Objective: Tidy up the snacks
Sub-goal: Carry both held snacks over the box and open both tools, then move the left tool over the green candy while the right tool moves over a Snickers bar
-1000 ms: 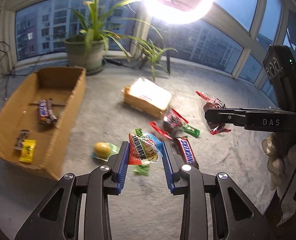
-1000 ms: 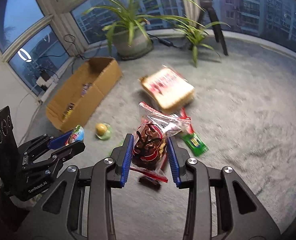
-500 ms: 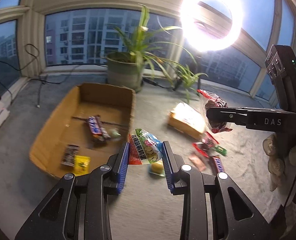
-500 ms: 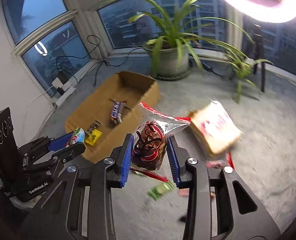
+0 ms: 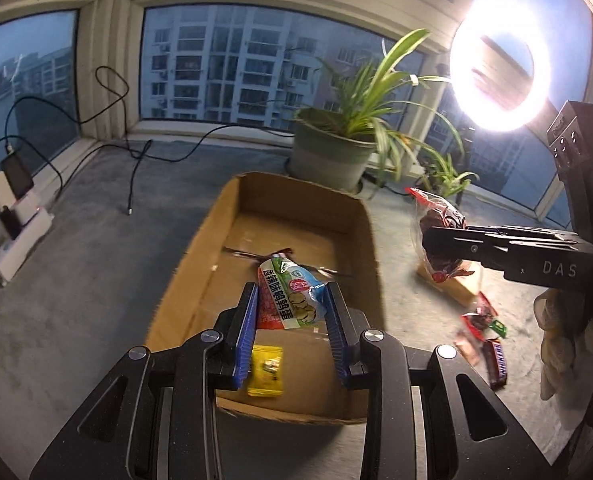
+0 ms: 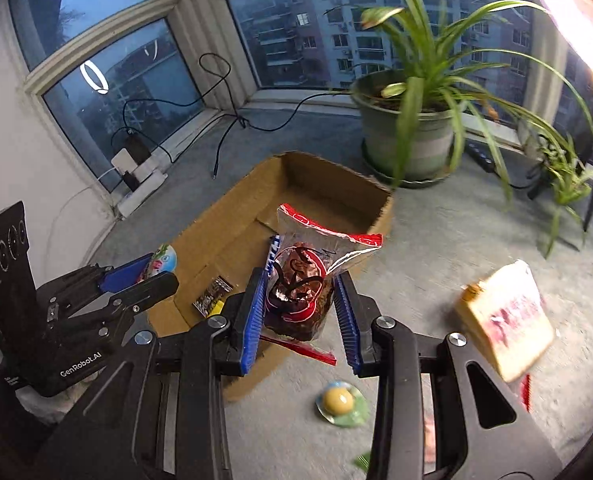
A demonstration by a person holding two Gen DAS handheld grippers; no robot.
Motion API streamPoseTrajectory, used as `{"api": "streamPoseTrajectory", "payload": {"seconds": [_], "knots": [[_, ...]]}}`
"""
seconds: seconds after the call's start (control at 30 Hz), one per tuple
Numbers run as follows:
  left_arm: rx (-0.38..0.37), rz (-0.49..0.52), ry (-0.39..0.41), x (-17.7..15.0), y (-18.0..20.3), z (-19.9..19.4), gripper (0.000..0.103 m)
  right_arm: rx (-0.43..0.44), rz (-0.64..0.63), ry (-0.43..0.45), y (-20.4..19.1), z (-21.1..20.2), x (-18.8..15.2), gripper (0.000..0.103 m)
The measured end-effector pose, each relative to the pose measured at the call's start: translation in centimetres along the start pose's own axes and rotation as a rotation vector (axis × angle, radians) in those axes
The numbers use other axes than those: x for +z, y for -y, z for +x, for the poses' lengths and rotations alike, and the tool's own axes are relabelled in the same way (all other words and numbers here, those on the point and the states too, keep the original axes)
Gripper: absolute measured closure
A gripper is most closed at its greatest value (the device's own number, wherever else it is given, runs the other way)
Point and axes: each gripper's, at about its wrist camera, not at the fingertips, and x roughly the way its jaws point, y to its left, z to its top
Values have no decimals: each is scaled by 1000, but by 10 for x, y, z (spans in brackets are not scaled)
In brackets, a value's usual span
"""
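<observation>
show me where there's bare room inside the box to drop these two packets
The far half of the cardboard box, beyond the candy bar, is bare. The near end is crowded: yellow packet and dark packet.

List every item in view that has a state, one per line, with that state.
left gripper: shut on egg snack packet, over the box
right gripper: shut on brown snack bag
cardboard box: open-topped, partly filled
yellow packet: lying in box
bread bag: on floor
ring light: on
</observation>
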Motion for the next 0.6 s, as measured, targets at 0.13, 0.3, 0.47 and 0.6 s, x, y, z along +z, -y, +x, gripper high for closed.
{"api": "streamPoseTrajectory", "payload": {"seconds": [0.13,0.3,0.47,0.6], "knots": [[12,3,-17,1,-9,10,72,12,-5,-18,-9,19,7,68],[22,1,-30,0,-15,16,72,16,-28,-35,-20,37,12,68],[33,-11,-43,1,-20,20,64,19,-38,-34,-26,42,16,38],[48,-18,-50,2,-22,21,57,22,-40,-5,-26,36,18,30]]}}
